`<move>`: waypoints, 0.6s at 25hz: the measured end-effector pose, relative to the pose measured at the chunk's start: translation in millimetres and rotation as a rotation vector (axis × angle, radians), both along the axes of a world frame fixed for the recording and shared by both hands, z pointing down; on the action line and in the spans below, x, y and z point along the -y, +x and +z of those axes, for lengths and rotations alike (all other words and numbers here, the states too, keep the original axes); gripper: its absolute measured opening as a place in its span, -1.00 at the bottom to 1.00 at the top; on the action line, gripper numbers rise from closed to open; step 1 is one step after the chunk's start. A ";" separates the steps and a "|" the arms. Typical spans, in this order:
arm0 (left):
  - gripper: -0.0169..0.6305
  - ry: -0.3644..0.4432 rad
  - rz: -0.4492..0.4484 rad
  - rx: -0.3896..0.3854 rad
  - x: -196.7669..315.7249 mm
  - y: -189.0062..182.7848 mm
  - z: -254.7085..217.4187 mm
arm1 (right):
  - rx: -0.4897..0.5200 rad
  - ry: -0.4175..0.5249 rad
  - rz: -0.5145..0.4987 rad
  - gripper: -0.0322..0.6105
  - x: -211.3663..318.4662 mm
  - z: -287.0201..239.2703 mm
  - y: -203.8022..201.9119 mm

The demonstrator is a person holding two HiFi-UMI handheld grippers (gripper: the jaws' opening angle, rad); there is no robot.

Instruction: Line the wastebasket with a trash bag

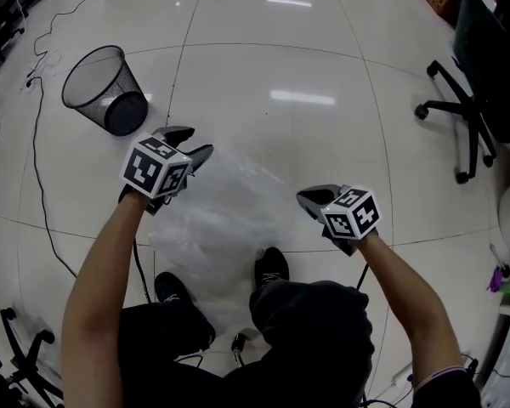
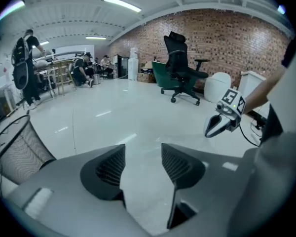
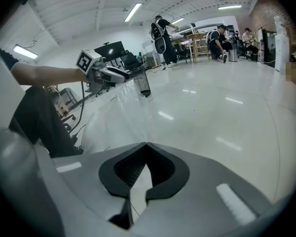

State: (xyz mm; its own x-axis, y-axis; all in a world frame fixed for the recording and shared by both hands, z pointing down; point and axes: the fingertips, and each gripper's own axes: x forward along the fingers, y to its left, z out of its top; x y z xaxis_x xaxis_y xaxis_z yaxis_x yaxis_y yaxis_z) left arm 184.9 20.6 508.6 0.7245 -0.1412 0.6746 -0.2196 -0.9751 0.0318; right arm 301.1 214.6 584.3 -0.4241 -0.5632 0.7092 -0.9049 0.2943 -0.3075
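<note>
A black mesh wastebasket (image 1: 106, 89) lies tilted on the white floor at the upper left; its rim also shows in the left gripper view (image 2: 15, 152). A clear trash bag (image 1: 225, 206) hangs crumpled between my two grippers, above my feet. My left gripper (image 1: 187, 143) is at the bag's upper left corner with its jaws open, and only floor shows between them (image 2: 143, 149). My right gripper (image 1: 308, 200) is shut at the bag's right edge. In the right gripper view the film (image 3: 116, 115) stretches from the closed jaws (image 3: 146, 144) toward the left gripper (image 3: 121, 75).
Office chairs (image 1: 463, 100) stand at the right and another chair base (image 1: 21, 355) at the bottom left. A cable (image 1: 38, 143) runs over the floor past the wastebasket. My shoes (image 1: 272, 266) are under the bag. People and tables stand far across the room (image 2: 27, 68).
</note>
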 end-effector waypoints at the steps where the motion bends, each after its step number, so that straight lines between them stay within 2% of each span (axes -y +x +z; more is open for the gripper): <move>1: -0.18 -0.019 0.043 0.013 -2.3 4.9 4.2 | -0.004 0.001 0.000 -0.89 2.1 0.0 2.4; 4: 0.06 -0.061 0.183 0.066 -14.3 16.9 19.4 | -0.014 0.005 0.005 -0.89 7.8 -0.3 9.4; 6: 0.08 -0.098 0.246 0.105 -23.4 21.0 30.6 | -0.018 0.008 0.014 -0.89 11.3 -0.9 14.6; 8: -0.11 -0.125 0.296 0.146 -33.7 22.1 39.3 | -0.022 0.014 0.027 -0.89 14.3 -3.2 20.5; 10: -0.75 -0.108 0.328 0.172 -40.1 21.3 41.4 | -0.027 0.022 0.040 -0.89 16.4 -7.3 26.4; 11: -0.91 -0.103 0.334 0.175 -41.9 20.5 39.8 | -0.030 0.027 0.046 -0.89 17.2 -9.7 29.1; 15: -0.91 -0.087 0.326 0.155 -41.5 14.0 22.3 | -0.040 0.063 0.065 -0.89 23.5 -24.4 36.4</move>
State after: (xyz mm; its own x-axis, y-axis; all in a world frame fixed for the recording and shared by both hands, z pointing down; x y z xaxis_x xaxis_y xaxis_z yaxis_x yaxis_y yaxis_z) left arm 198.9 62.1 530.9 0.6103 0.1428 0.7792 0.0936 -0.9897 0.1081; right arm 337.4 191.1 560.0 -0.3575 -0.6325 0.6871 -0.9338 0.2522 -0.2537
